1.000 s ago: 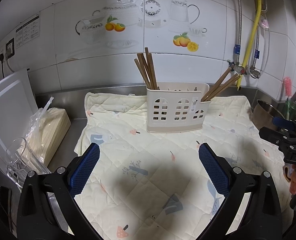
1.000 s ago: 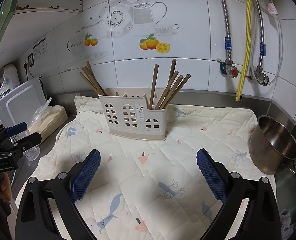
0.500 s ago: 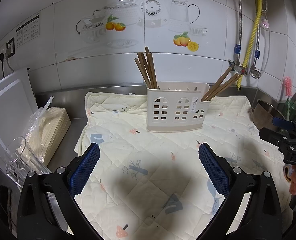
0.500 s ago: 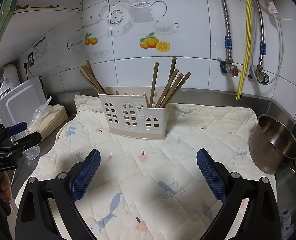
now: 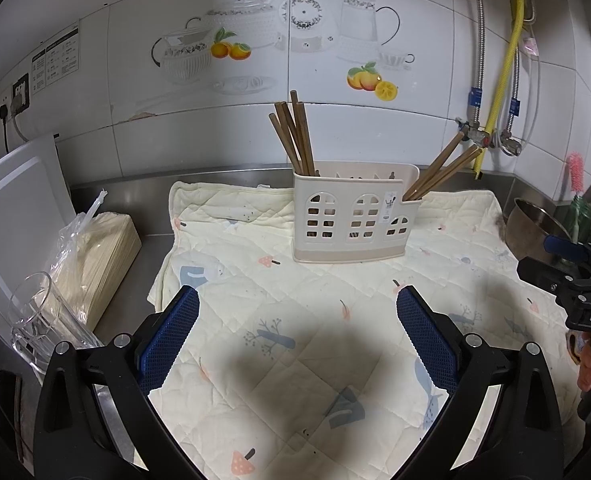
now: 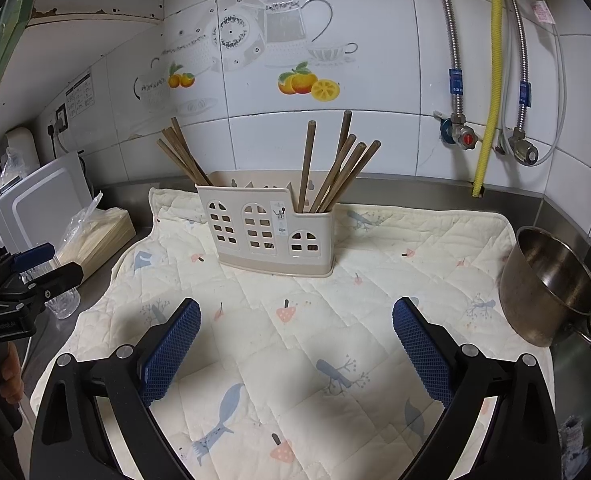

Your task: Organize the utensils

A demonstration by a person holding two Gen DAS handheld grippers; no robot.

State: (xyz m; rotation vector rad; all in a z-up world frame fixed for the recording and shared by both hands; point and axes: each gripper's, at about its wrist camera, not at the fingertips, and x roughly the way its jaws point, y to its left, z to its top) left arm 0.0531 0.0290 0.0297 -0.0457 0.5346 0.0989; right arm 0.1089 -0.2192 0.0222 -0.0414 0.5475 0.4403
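A cream plastic utensil holder [image 5: 353, 216] [image 6: 273, 232] with arched cut-outs stands at the back of a quilted mat [image 5: 295, 320] [image 6: 295, 340]. Brown wooden chopsticks [image 5: 295, 136] [image 6: 183, 156] lean out of its left compartment, and another bunch of chopsticks [image 5: 441, 170] [image 6: 335, 168] fills its right compartment. My left gripper [image 5: 295, 340] hovers open over the mat in front of the holder, holding nothing. Likewise open and empty, my right gripper [image 6: 295, 344] hangs over the mat. Each gripper also shows at the edge of the other's view.
A steel bowl [image 6: 547, 284] [image 5: 535, 228] sits at the mat's right edge. On the left stand a clear glass [image 5: 35, 316], a bagged stack of disposable chopsticks [image 5: 95, 256] [image 6: 95, 236] and a white board [image 5: 11, 208]. Pipes and a yellow hose [image 6: 491, 80] run down the tiled wall.
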